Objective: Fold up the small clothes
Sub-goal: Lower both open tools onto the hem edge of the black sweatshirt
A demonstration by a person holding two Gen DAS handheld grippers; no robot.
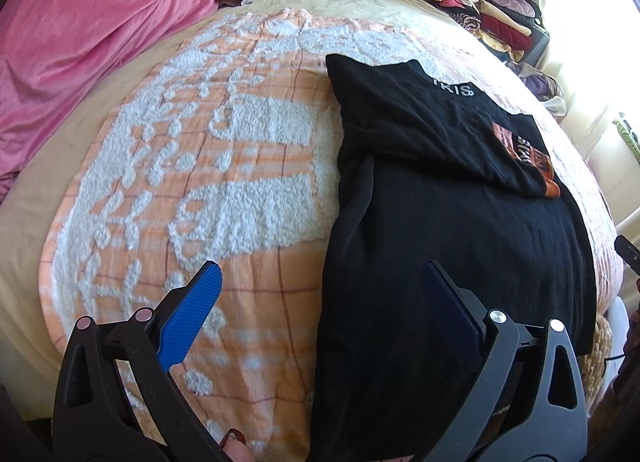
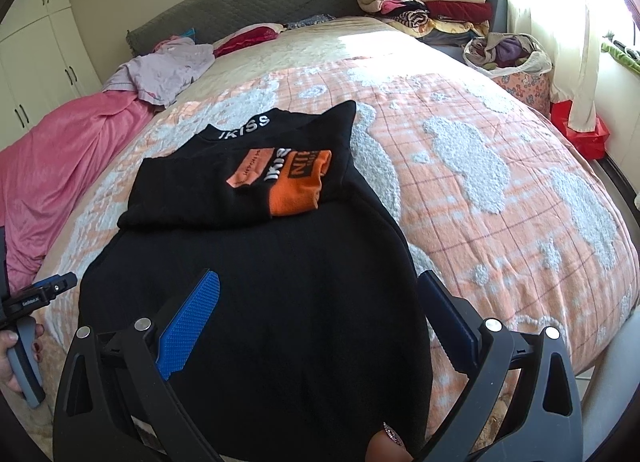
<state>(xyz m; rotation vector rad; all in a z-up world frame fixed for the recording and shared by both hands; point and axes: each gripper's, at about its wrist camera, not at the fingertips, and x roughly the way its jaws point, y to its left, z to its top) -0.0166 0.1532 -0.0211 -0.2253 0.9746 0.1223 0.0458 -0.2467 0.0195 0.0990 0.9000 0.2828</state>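
Observation:
A black top (image 1: 452, 221) (image 2: 256, 286) with an orange print and white neck lettering lies flat on the orange-and-white bedspread (image 1: 224, 165) (image 2: 480, 165). Its upper part is folded over the body. My left gripper (image 1: 320, 282) hovers open over the garment's near left edge, one blue pad above the bedspread and the other above the black cloth. Over the garment's near hem my right gripper (image 2: 320, 282) stands open, with nothing between its fingers. The left gripper (image 2: 52, 286) also shows at the far left of the right wrist view, held by a hand.
A pink blanket (image 1: 80, 41) (image 2: 52, 173) lies bunched along the bed's left side, with a pale lilac garment (image 2: 168, 69) near the grey headboard (image 2: 248, 9). Stacks of folded clothes (image 2: 428, 1) (image 1: 480, 5) sit at the far right corner. A bag of clothes (image 2: 508, 53) stands beside the bed.

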